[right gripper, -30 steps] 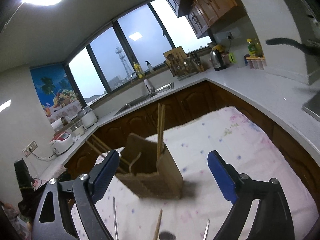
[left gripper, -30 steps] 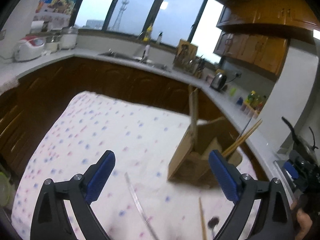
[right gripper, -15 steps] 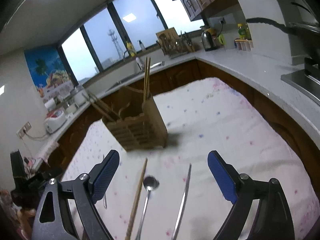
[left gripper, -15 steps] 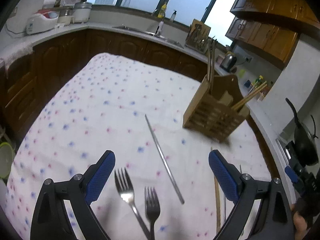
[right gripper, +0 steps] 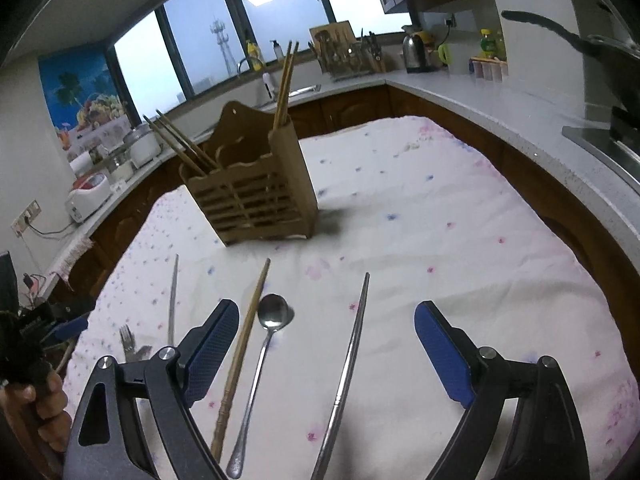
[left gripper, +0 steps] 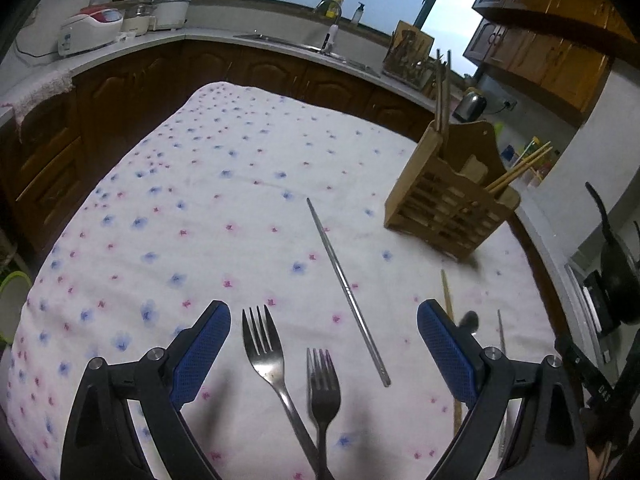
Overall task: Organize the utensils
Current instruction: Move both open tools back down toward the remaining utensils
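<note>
Left gripper (left gripper: 324, 354): jaws spread wide, nothing held, hanging over the near edge of the cloth with two forks below and between the blue pads.
Right gripper (right gripper: 326, 350): jaws spread wide, nothing held — a spoon, a wooden chopstick and a metal chopstick lie on the cloth beneath the gap.
Forks: larger fork (left gripper: 266, 354) lies left of the smaller fork (left gripper: 324, 380); their handles cross near the bottom of the left view.
Metal chopstick, left view (left gripper: 346, 294): lies slanted on the cloth between the forks and the holder, touching neither.
Spoon (right gripper: 262, 354): bowl pointing away, just right of the wooden chopstick (right gripper: 242, 354), apart from it.
Metal chopstick, right view (right gripper: 348, 364): right of the spoon, tip pointing away.
Holder (right gripper: 256, 192): slatted wooden box standing upright on the cloth beyond the loose utensils, with wooden chopsticks (right gripper: 282, 88) standing in one end and another pair leaning out at the other.
Tablecloth (left gripper: 200, 200): white with small blue and pink flowers.
Person: a hand (right gripper: 44, 412) shows at the left edge of the right view.
</note>
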